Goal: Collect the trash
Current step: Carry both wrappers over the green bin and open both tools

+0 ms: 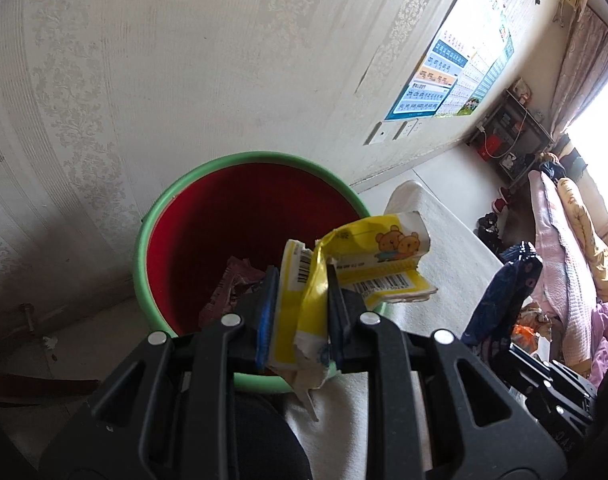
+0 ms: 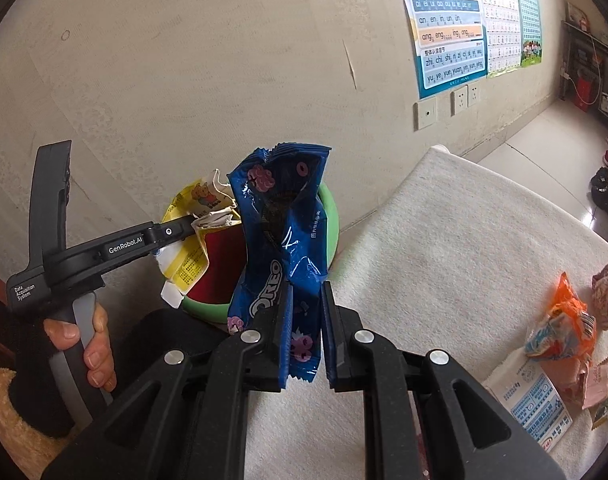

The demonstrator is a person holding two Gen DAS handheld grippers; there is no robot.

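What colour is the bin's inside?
Dark red inside, with a green rim; clearest in the left wrist view.

The yellow wrapper (image 1: 355, 268), torn and crumpled, printed with cartoon bears and barcodes, is clamped in the left gripper (image 1: 300, 312) and hangs over the near rim of the bin (image 1: 152, 216). The bin is round with a green rim and a red interior; a crumpled pinkish wrapper (image 1: 232, 288) lies inside. The blue Oreo wrapper (image 2: 284, 240), creased and standing upright, is pinched in the right gripper (image 2: 305, 332) just in front of the bin. More wrappers (image 2: 559, 332) lie on the white surface at right.
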